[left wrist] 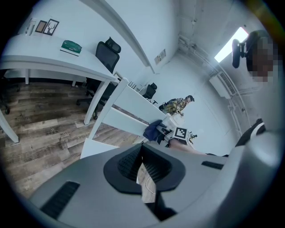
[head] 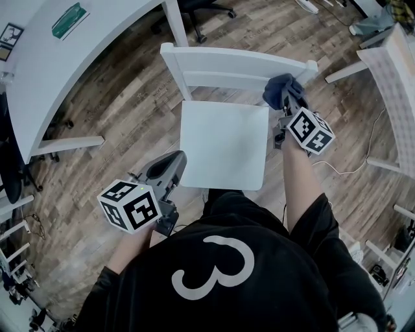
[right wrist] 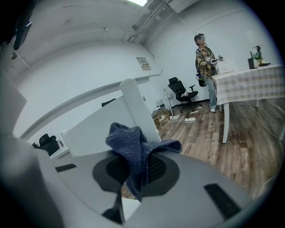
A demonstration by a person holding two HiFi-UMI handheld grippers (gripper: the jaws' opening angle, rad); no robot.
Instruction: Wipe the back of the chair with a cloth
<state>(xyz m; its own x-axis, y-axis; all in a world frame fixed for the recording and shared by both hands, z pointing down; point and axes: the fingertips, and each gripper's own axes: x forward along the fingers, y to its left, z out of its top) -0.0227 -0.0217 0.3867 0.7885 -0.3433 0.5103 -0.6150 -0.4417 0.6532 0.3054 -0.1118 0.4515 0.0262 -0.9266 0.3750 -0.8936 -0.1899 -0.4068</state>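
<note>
A white wooden chair stands in front of me, its seat [head: 224, 144] in the middle of the head view and its backrest [head: 235, 67] beyond. My right gripper [head: 289, 105] is shut on a dark blue cloth [head: 280, 89], which rests against the backrest's right end. In the right gripper view the cloth [right wrist: 133, 147] bunches up out of the jaws, just in front of the white backrest [right wrist: 100, 127]. My left gripper [head: 166, 170] hangs low by the seat's front left corner, shut and holding nothing. The left gripper view shows the backrest [left wrist: 129, 116] and cloth [left wrist: 153, 130] ahead.
A curved white desk [head: 58, 71] with a green book [head: 69, 21] is at the left, an office chair base [head: 201, 10] behind the chair. A table with a checked cover [head: 397, 71] stands right, a cable [head: 350, 170] on the wood floor. A person [right wrist: 205, 60] stands far off.
</note>
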